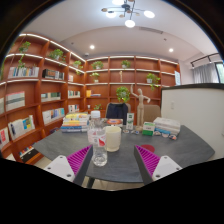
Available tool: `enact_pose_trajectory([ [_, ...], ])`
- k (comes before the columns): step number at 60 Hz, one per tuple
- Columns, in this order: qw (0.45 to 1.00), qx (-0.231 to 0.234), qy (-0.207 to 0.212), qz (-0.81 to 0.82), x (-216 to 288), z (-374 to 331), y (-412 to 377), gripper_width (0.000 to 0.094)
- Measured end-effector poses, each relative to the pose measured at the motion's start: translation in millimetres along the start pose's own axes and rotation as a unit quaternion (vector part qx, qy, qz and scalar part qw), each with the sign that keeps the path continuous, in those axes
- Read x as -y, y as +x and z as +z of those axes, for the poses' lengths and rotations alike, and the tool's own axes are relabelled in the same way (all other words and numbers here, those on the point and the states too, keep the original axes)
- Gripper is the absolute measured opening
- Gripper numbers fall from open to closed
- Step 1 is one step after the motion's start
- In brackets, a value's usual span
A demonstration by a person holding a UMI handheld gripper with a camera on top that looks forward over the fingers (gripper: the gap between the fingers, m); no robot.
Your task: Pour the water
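Grey table (120, 165) | glass (99, 153) beyond tool (111, 163) | fingers apart

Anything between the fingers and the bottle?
Nothing visible. The bottle stands on the table just beyond the open gripper, with a glass right in front of it and a white cup beside.

Warm, even light is filling the room, coming mostly from a ceiling lamp (126, 14) at twelve o'clock, which is blowing out into white glare. Strip lighting is glowing along the bookshelves (45, 80) from nine to one o'clock, washing the wood orange. Daylight is glaring through a window (205, 72) at three o'clock. The grey table (125, 162) is sitting dimmer, catching soft shadows. Straight lines are bowing strongly toward the rim, and fine detail is smearing there.
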State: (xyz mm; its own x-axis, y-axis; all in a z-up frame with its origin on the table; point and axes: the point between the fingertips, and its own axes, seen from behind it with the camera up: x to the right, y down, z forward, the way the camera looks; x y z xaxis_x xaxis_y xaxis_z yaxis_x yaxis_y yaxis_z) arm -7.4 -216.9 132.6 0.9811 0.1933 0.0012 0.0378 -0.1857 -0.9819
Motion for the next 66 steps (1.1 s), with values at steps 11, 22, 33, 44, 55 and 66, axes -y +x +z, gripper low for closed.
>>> enact_pose_trajectory([
  [11,0.999,-0.019,-0.026,0.019,-18.3,9.5,-30.9,0.0873],
  [22,0.999,-0.02,-0.01,0.023,-14.3,50.7,-56.3,0.0877],
  [33,0.999,-0.025,-0.002,0.029,-4.0,96.8,-62.0,0.0872],
  [44,0.999,-0.039,0.001,0.025,0.1,131.0,-60.6,0.0801],
  [55,0.997,-0.072,0.014,0.017,2.4,139.8,-51.8,0.0464],
  [66,0.997,-0.069,0.027,0.022,3.5,140.8,-58.3,0.0376],
])
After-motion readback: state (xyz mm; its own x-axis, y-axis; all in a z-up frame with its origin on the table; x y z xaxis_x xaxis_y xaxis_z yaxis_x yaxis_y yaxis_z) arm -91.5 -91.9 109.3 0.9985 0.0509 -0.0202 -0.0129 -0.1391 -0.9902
